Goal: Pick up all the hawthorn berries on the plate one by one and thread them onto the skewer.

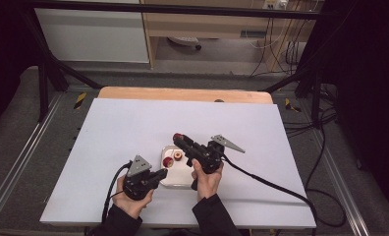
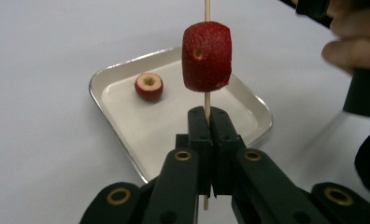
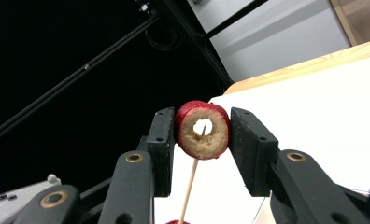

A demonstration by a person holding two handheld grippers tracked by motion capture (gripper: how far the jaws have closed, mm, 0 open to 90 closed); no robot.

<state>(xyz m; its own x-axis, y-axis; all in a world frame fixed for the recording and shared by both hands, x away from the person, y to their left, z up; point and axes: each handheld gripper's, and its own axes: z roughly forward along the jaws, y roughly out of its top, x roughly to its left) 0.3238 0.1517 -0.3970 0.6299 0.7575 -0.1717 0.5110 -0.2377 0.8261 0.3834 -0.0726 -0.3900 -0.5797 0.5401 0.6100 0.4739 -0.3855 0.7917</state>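
1. Left gripper [image 2: 207, 122]: jaws together, clamped on the lower end of a thin wooden skewer [image 2: 206, 97]. Skewer upright between the pads, tip rising out of the top of the left gripper view.
2. One cored red fruit piece [image 2: 206, 57] already threaded on the skewer, just above the left jaws.
3. Right gripper [image 3: 202, 130]: jaws pressed on both sides of a second cored fruit ring [image 3: 202, 129], held above the skewer.
4. Key relation: skewer tip [image 3: 202, 129] seen through the ring's bore, at or just inside the hole. Bore axis roughly in line with the skewer's long axis.
5. Judgement: next move slides the ring down the skewer toward the first piece; any tilt risks jamming the tip in the flesh.
6. Spare fruit [image 2: 149, 86] in the white tray [image 2: 109, 74] on the table [image 1: 124, 128], beneath both grippers.
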